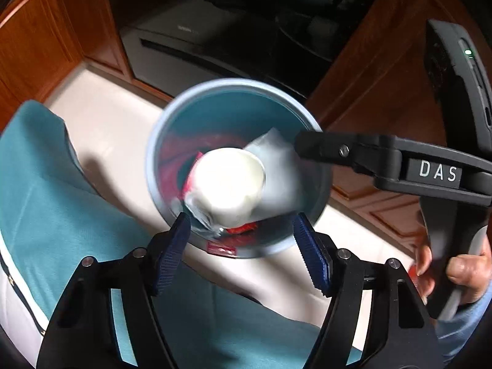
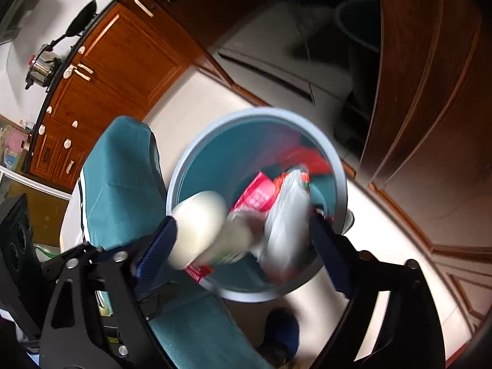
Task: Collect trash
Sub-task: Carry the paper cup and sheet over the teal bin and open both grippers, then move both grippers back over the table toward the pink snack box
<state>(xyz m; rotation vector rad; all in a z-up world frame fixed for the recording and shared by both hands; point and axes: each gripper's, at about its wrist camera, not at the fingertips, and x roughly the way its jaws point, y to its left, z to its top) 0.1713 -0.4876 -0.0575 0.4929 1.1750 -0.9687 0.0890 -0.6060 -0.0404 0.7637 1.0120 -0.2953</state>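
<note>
Blue-grey, the bin [image 1: 153, 166] stood on pale floor beside a teal chair [image 1: 46, 200]. My left gripper [image 1: 241, 246] hung slack, its white cup [image 1: 229, 181] dropping bottom-up, axis roughly upright. My right gripper [image 2: 243, 240] gaped too, its clear bag [image 2: 286, 215] falling lengthwise. This load looked delivered; other rubbish I couldn't judge

White letters "DAS" stood on a dark label plate on the right gripper [image 1: 303, 146]; print on the red wrappers [image 2: 258, 195] was too blurred to read.
</note>
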